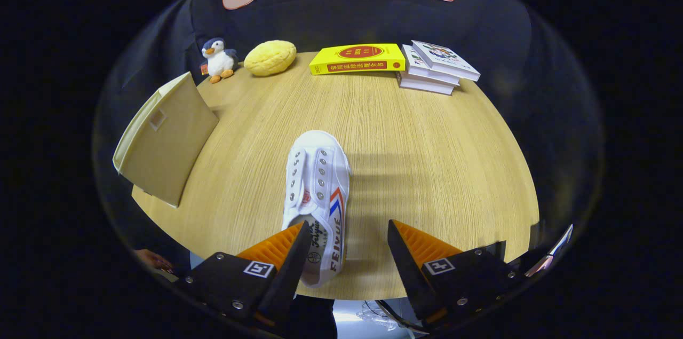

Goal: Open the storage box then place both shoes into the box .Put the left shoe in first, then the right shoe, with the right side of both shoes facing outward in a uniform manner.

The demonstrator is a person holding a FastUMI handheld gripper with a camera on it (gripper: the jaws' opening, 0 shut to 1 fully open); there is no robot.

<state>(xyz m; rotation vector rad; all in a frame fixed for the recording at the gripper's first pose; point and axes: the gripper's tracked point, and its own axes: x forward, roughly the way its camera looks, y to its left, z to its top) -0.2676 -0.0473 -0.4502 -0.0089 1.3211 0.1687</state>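
A white canvas shoe (318, 195) with red and blue side stripes lies on the wooden table (427, 168), toe pointing away from me. Its heel sits between my fingers, close against the left finger (291, 261), with a wide gap to the right finger (403, 256). My gripper (348, 233) is open and hovers above the heel without pressing on it. A beige fabric storage box (165, 139) stands at the table's left edge, well beyond and to the left of the fingers; its flat side with a small label pocket faces me.
At the far end of the table stand a penguin plush (219, 60), a yellow bun-shaped cushion (270, 57), a yellow book (357, 58) and a stack of white books (435, 68). Bare wood stretches to the right of the shoe.
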